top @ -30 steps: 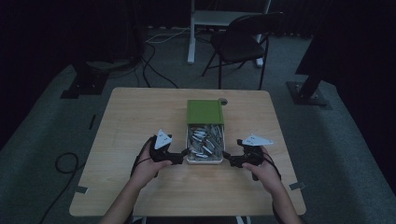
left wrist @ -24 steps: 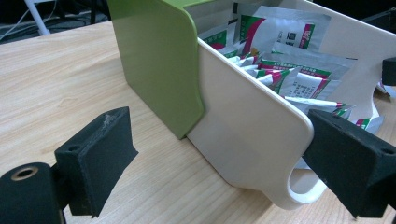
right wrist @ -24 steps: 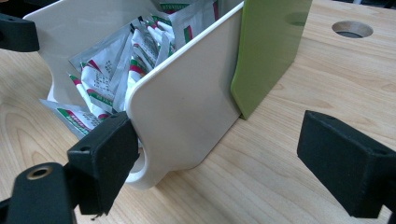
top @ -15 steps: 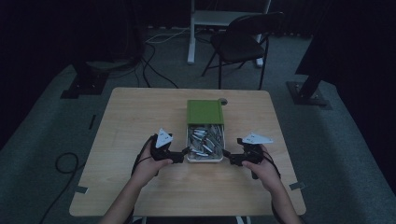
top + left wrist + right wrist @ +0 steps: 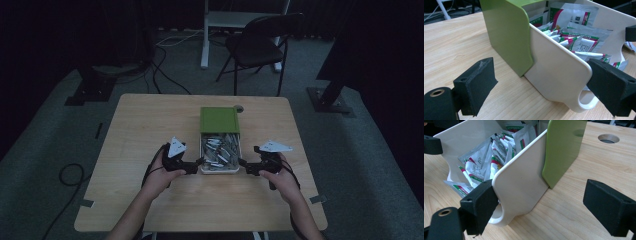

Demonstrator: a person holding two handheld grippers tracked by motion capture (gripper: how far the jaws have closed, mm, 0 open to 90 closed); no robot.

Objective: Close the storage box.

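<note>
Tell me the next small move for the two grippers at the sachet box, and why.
Probably close both grippers onto the white tray's side walls. The left gripper and right gripper each stand open, straddling a near corner of the white tray, one pad inside and one outside the wall. The tray, full of sachets, is drawn partly out of the green sleeve, so a firm hold comes first.

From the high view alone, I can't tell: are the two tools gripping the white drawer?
Observer: No. The left tool stands open, straddling the white drawer at its side wall; its outer pad is clear of it.
Operator: And the right tool?
Observer: The right tool is open too, one pad by the drawer's front cut-out, the other over bare table.
Operator: What's inside?
Observer: Silver sachets printed green and red; the drawer sticks out of a green sleeve.
</note>
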